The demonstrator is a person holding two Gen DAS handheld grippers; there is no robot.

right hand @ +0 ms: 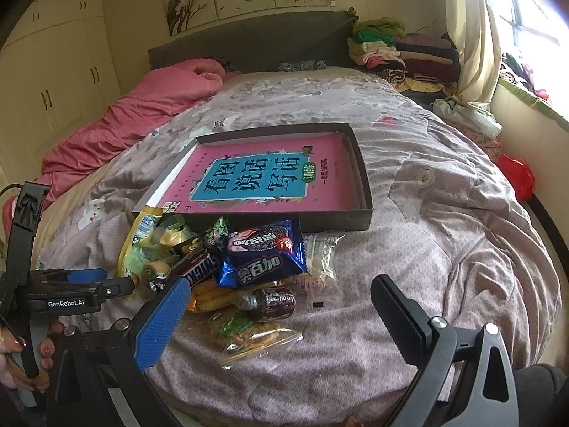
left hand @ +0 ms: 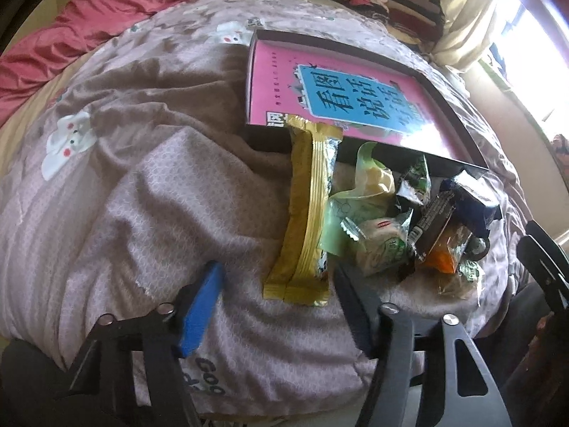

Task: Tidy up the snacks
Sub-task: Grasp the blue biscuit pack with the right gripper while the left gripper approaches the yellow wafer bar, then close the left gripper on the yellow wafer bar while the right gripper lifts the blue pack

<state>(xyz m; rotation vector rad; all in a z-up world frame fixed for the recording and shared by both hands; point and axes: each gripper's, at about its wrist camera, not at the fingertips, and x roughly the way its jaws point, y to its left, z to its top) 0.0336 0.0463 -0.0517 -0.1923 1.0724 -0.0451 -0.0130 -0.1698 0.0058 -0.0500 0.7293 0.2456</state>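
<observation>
A pile of snacks lies on the bed in front of a shallow dark box [right hand: 366, 192] that holds a pink book [right hand: 263, 181]. The pile has a long gold wrapper [left hand: 306, 213], a blue cookie pack [right hand: 263, 252], a Snickers bar [right hand: 199, 267], a brown foil candy [right hand: 274, 302] and a clear bag of pastry [right hand: 249, 334]. My left gripper [left hand: 281, 284] is open and empty, with the gold wrapper's near end between its fingers. My right gripper [right hand: 281, 306] is open and empty, just in front of the pile. The left gripper also shows in the right wrist view [right hand: 103, 281].
A patterned quilt [left hand: 160, 195] covers the bed. A pink duvet [right hand: 142, 106] lies bunched at the left. Folded clothes [right hand: 398, 49] are stacked at the headboard's right. A curtain and window sill stand on the right, with a red bag [right hand: 515, 174] beside the bed.
</observation>
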